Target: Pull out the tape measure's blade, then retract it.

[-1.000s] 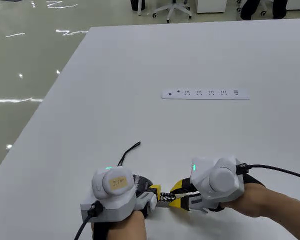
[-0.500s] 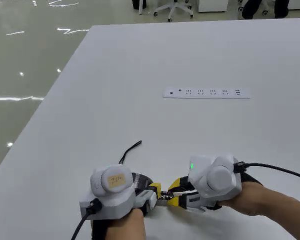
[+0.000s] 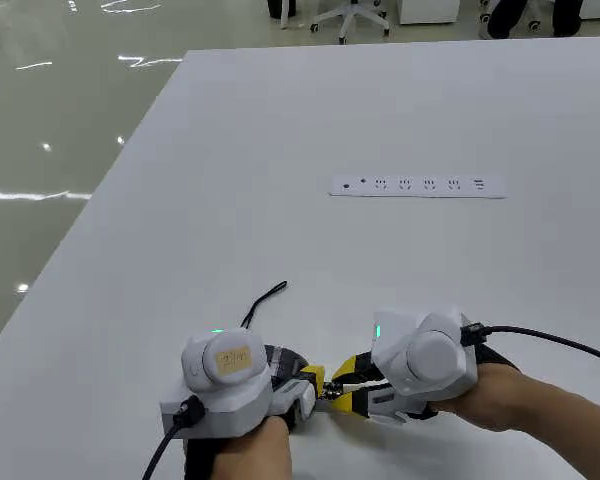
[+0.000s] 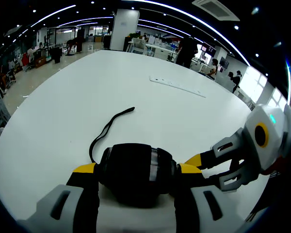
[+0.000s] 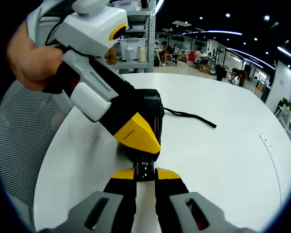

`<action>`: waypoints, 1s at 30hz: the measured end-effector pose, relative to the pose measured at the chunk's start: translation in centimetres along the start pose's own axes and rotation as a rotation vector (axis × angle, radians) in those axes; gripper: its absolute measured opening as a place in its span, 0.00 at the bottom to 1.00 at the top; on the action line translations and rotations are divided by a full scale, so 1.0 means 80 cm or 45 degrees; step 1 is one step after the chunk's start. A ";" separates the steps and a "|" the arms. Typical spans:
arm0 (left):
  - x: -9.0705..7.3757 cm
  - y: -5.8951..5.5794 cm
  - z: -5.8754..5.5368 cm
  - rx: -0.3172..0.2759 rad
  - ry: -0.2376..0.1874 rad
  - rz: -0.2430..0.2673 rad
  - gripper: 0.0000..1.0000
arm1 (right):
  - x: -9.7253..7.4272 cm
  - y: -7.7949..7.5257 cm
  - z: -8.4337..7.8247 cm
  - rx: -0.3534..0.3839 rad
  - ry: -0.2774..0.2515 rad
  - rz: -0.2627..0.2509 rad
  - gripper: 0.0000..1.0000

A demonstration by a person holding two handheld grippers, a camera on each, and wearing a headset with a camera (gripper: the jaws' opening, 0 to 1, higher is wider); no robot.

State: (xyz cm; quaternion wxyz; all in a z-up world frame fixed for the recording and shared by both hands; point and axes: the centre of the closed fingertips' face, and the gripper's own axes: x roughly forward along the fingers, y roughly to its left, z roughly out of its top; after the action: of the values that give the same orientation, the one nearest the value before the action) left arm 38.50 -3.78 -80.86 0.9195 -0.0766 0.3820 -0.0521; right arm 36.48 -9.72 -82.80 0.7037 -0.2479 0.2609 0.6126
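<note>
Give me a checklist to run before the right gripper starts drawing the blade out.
1. Left gripper clamped on the tape measure: ok.
2. Right gripper pinching the blade at its tip: ok.
3. Blade extended: not ok, just a short stub shows between the grippers.
4. Strap lying loose on the table, apart from the jaws: ok.
5. Power strip well away from the grippers: ok.
6. Blade lock released: cannot tell.

Open tabletop (image 3: 280,180) ahead, power strip (image 3: 417,186) beyond
</note>
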 end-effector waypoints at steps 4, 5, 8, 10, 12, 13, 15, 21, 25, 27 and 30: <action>0.000 0.000 0.000 -0.002 0.002 -0.002 0.58 | 0.003 0.000 0.003 -0.002 -0.001 0.000 0.13; 0.000 0.000 0.000 -0.002 0.002 -0.003 0.58 | 0.004 0.001 0.003 -0.003 0.000 0.000 0.13; 0.000 0.000 0.000 -0.001 0.002 -0.003 0.58 | 0.005 0.001 0.004 -0.003 0.001 0.000 0.13; 0.000 0.000 0.000 -0.002 0.001 -0.004 0.58 | 0.006 0.001 0.005 -0.001 0.000 -0.002 0.13; 0.000 0.000 0.000 -0.002 0.002 -0.005 0.58 | 0.007 0.001 0.005 -0.002 0.002 -0.003 0.14; 0.000 0.000 0.000 -0.003 0.002 -0.005 0.58 | 0.008 0.001 0.005 -0.003 0.003 -0.004 0.14; 0.000 0.000 0.000 -0.003 0.002 -0.004 0.59 | 0.009 0.001 0.006 -0.001 0.004 -0.005 0.14; 0.000 0.000 0.000 -0.008 0.000 -0.004 0.59 | 0.013 0.001 0.009 0.000 0.007 -0.010 0.13; 0.000 0.001 0.000 -0.009 -0.001 -0.003 0.59 | 0.014 0.000 0.009 0.004 0.004 -0.012 0.13; -0.001 0.000 -0.001 -0.009 -0.002 -0.001 0.59 | 0.014 0.000 0.009 0.010 0.004 -0.014 0.13; 0.000 -0.001 -0.002 0.004 0.001 0.006 0.59 | 0.015 0.001 0.007 0.021 0.004 -0.021 0.14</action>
State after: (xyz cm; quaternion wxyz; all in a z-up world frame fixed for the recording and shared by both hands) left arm 38.41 -3.89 -80.94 0.9196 -0.0743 0.3825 -0.0505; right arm 36.56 -8.47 -83.22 0.7103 -0.2453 0.2651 0.6042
